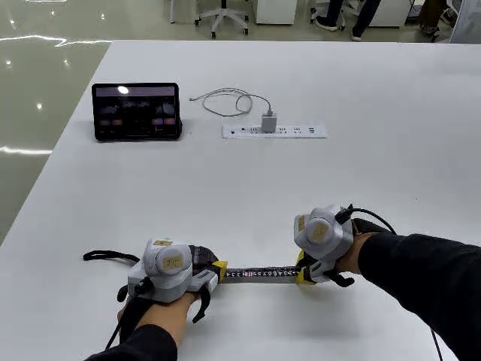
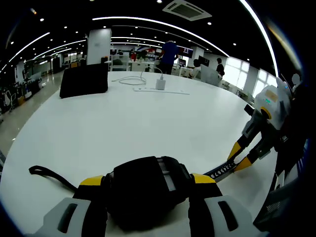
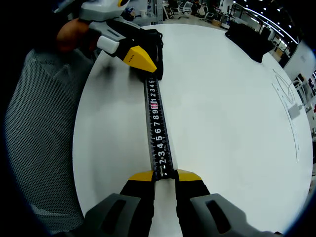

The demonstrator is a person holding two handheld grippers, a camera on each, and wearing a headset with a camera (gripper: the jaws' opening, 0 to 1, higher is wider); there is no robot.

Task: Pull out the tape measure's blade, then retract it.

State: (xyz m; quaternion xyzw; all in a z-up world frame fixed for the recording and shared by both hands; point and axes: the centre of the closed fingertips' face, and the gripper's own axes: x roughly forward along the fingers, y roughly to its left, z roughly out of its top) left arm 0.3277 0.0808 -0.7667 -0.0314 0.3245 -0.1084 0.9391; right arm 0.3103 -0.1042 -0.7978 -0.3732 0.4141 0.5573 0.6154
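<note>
A black tape measure case [image 2: 148, 190] sits on the white table, clamped between the yellow-tipped fingers of my left gripper [image 1: 207, 272], which is shut on it. Its dark blade [image 1: 261, 272] with white numerals runs flat along the table to my right gripper [image 1: 304, 271]. In the right gripper view the blade [image 3: 157, 131] stretches from the case [image 3: 143, 37] down to my right gripper [image 3: 164, 175], shut on the blade's end. A black wrist strap [image 1: 105, 256] trails left from the case. The right gripper [image 2: 242, 158] shows at the right of the left gripper view.
A dark tablet [image 1: 136, 110] stands at the far left of the table. A white power strip [image 1: 274, 131] with a charger and coiled cable [image 1: 229, 101] lies beyond the middle. Office chairs and people stand past the far edge.
</note>
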